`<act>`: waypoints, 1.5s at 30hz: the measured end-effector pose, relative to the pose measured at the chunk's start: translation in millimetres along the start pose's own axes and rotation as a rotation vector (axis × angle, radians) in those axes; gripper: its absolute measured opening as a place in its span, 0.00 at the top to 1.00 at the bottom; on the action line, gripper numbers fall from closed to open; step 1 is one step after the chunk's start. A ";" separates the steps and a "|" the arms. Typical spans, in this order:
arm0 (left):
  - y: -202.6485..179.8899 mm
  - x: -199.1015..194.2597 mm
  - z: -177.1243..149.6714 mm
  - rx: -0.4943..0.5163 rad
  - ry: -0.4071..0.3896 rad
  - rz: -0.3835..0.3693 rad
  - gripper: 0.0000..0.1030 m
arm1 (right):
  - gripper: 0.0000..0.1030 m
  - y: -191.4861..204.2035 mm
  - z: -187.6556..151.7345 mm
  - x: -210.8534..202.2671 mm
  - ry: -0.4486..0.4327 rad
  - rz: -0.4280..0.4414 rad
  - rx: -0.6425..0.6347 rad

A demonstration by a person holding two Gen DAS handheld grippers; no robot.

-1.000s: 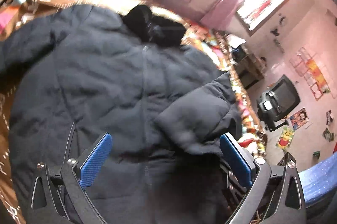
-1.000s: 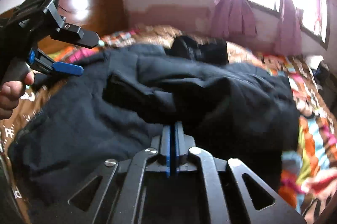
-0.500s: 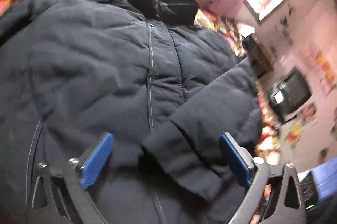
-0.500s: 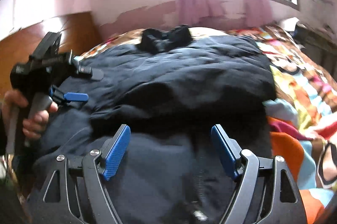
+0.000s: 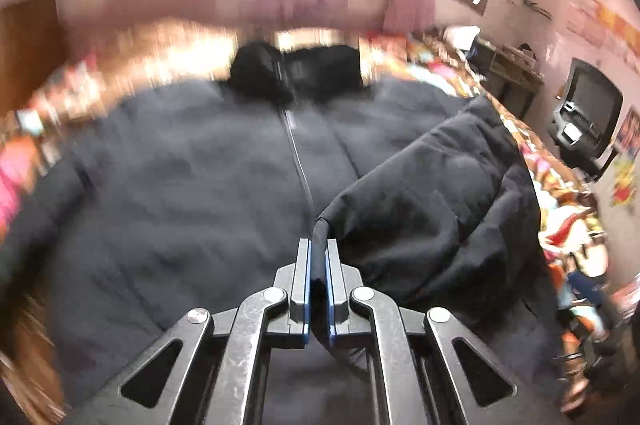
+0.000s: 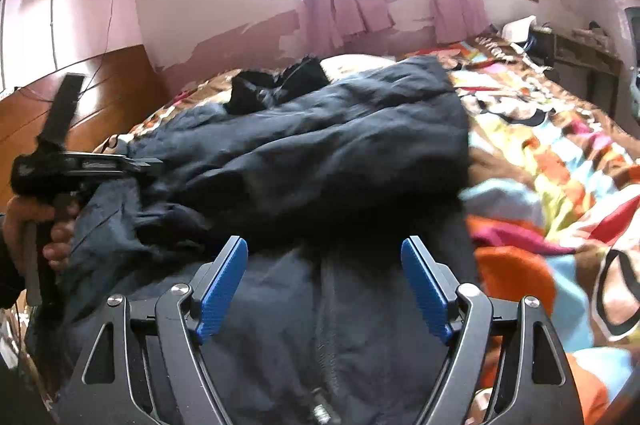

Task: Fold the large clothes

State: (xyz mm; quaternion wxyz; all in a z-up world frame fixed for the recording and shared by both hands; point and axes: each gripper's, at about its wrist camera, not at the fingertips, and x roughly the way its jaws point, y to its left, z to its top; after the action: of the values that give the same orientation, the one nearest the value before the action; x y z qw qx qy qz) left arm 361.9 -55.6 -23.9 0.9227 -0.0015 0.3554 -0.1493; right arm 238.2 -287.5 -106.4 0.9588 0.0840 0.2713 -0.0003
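Note:
A large dark navy padded jacket [image 5: 200,193] lies front up on the bed, zip down its middle, black hood [image 5: 296,73] at the far end. Its right sleeve [image 5: 432,201] is folded across the front. My left gripper [image 5: 318,249] is shut on the cuff edge of that sleeve; it also shows at the left of the right wrist view [image 6: 140,163], held in a hand. My right gripper [image 6: 324,265] is open and empty above the jacket's [image 6: 320,153] lower front near the zip.
The bed has a bright patterned blanket [image 6: 552,161], bare to the right of the jacket. A wooden headboard [image 6: 104,93] stands at the left. Pink curtains [image 6: 344,9] and windows are behind. A television [image 5: 588,113] and shelf stand at the far right.
My left gripper has closed on the sleeve's cuff edge; it was open. My right gripper opened about half a second ago, let go of the jacket and stays open.

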 end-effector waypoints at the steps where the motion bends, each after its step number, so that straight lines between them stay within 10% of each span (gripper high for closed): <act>1: 1.9 -10.8 5.6 0.029 -0.039 0.027 0.95 | 0.26 -1.8 7.6 -0.5 -0.009 -0.001 0.001; 12: 88.2 -25.3 22.4 0.052 -0.022 0.232 0.95 | 0.22 49.7 107.4 102.9 0.065 -0.007 -0.033; 23: 147.3 26.2 0.9 -0.142 0.052 0.098 0.91 | 0.08 155.5 97.9 232.2 0.252 -0.028 -0.269; 26: 156.3 10.6 -7.5 -0.225 -0.009 0.025 0.80 | 0.01 167.3 80.9 248.8 0.198 -0.104 -0.341; 34: 193.8 -75.0 -61.9 -0.489 -0.182 0.172 0.17 | 0.01 169.5 73.4 239.5 0.118 -0.141 -0.352; 40: 257.7 -104.4 -122.1 -0.772 -0.206 0.295 0.12 | 0.01 170.5 69.3 227.9 0.096 -0.174 -0.371; 45: 304.2 -88.7 -139.9 -0.810 -0.112 0.325 0.12 | 0.01 173.2 65.5 205.2 0.038 -0.155 -0.392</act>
State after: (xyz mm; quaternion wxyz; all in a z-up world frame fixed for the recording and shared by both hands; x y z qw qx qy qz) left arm 291.2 274.0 -103.5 0.8770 -0.3154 0.3302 0.1493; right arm 455.2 -118.1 -130.3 0.9486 -0.1250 0.2901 -0.0196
